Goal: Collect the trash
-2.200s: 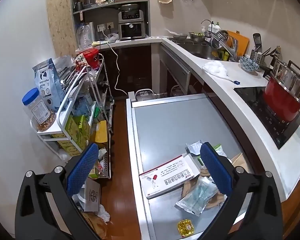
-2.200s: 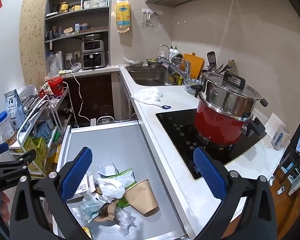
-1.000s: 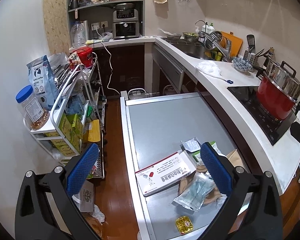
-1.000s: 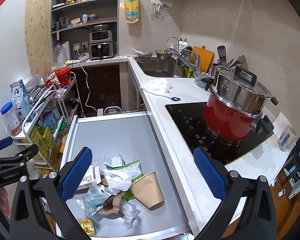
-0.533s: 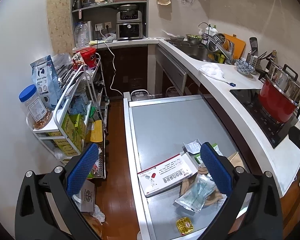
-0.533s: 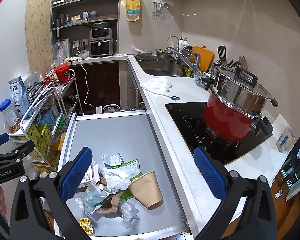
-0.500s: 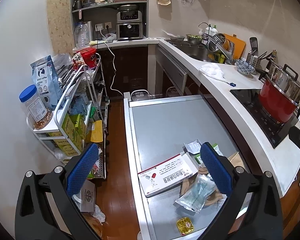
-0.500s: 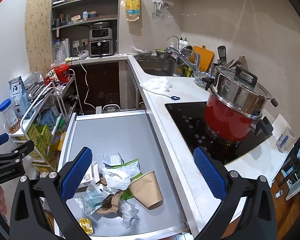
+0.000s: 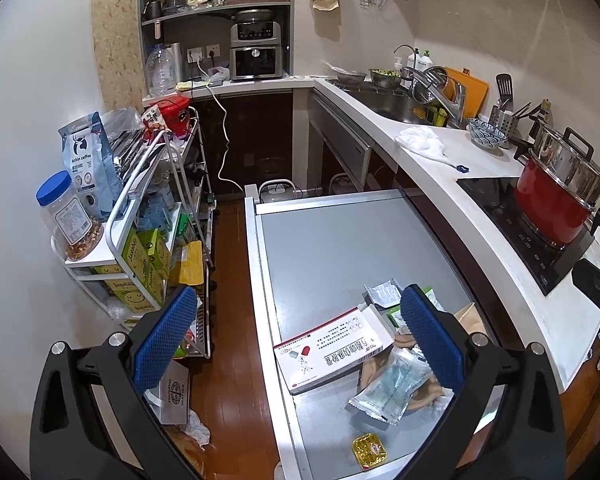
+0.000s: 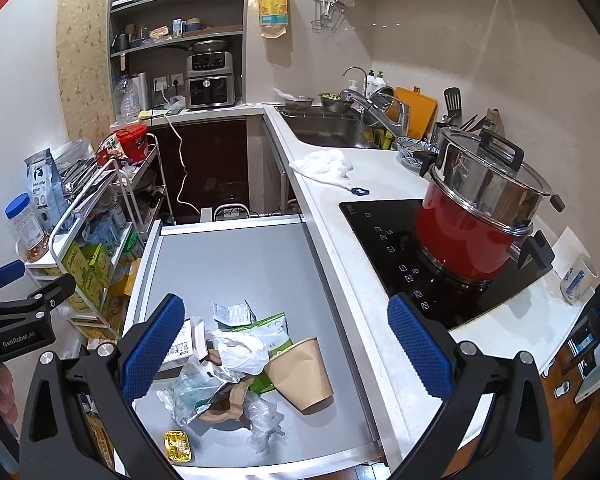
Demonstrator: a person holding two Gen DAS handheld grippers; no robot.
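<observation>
A pile of trash lies at the near end of a grey metal table (image 9: 340,240). It holds a red-and-white medicine box (image 9: 332,350), a clear plastic packet (image 9: 392,386), a tipped brown paper cup (image 10: 300,372), a green wrapper (image 10: 272,330), crumpled white plastic (image 10: 240,350) and a small gold foil tray (image 9: 369,451). My left gripper (image 9: 296,340) is open and empty, held above the pile's left side. My right gripper (image 10: 286,346) is open and empty, above the pile. The left gripper also shows at the left edge of the right wrist view (image 10: 20,300).
A white counter (image 10: 340,216) runs along the right with a black cooktop (image 10: 404,248), a red pot (image 10: 468,232), a white cloth (image 10: 324,162) and a sink (image 10: 332,132). A wire rack of groceries (image 9: 140,232) stands left, across a narrow wood floor (image 9: 228,320).
Both grippers have drifted only slightly above the table, so the views shift a little. Both stay open and empty. The trash has not moved.
</observation>
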